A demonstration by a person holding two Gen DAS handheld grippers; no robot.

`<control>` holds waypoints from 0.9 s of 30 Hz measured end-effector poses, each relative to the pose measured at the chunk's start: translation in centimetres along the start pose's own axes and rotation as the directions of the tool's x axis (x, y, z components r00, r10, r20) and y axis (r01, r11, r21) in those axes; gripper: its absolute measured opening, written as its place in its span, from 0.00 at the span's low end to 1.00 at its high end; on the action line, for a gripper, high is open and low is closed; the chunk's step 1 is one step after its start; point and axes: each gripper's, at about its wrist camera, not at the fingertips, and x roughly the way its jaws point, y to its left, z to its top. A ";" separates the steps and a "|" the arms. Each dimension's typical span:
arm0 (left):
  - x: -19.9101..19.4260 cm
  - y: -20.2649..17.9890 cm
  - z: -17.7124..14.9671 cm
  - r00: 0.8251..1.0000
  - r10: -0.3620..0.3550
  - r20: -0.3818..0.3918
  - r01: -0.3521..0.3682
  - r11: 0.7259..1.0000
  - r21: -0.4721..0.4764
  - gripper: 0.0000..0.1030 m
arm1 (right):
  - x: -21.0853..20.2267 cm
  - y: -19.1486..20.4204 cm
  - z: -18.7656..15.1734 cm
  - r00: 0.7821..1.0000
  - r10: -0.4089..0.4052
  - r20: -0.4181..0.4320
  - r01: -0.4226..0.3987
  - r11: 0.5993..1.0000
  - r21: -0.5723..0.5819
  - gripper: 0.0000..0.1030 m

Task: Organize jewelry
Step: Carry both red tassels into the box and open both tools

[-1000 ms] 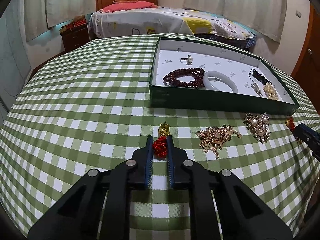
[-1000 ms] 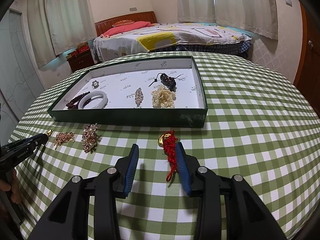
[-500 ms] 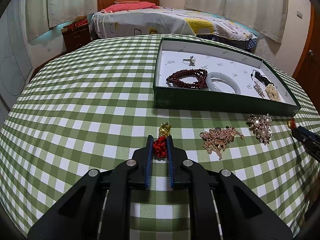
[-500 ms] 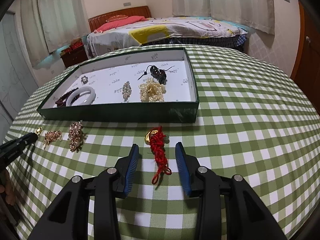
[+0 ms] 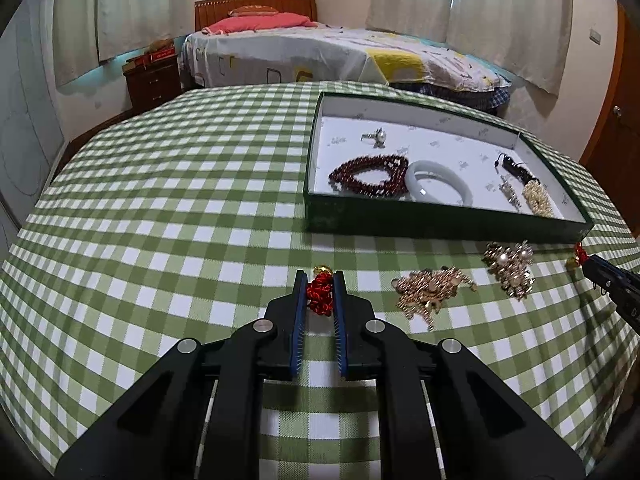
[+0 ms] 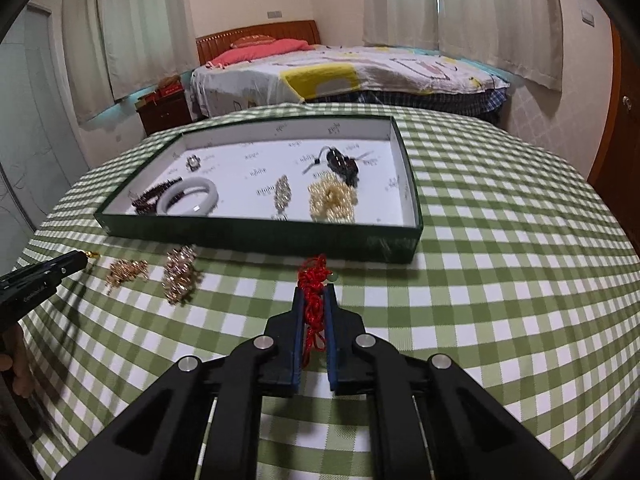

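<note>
The table (image 5: 160,200) carries a green-and-white checked cloth. Beyond its far edge stands a bed (image 5: 320,52) with a wooden headboard (image 5: 256,4), a red pillow (image 5: 260,24) and a patterned cover. A dark wooden nightstand (image 5: 152,80) stands beside it. Pale curtains (image 5: 500,8) hang along cream walls. A wooden door (image 5: 616,140) is at right.

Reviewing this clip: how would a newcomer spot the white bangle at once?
Start at the shallow green tray on the checked tablecloth. Look in its white interior toward the end farthest from the black bead piece. The white bangle lies there partly over the dark red bead bracelet; it is the only smooth, plain, solid ring among beaded and sparkly pieces.
</note>
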 end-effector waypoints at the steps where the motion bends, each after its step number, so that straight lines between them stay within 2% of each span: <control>1: -0.2 0.0 0.1 1.000 -0.001 0.005 0.001 1.000 0.001 0.12 | -0.2 0.0 0.1 1.000 0.001 0.006 -0.001 1.000 0.001 0.09; 27: -4.6 -2.2 4.3 0.987 -0.077 0.138 0.075 0.997 0.021 0.12 | -3.8 1.1 4.0 0.987 0.061 0.148 -0.062 0.998 -0.002 0.09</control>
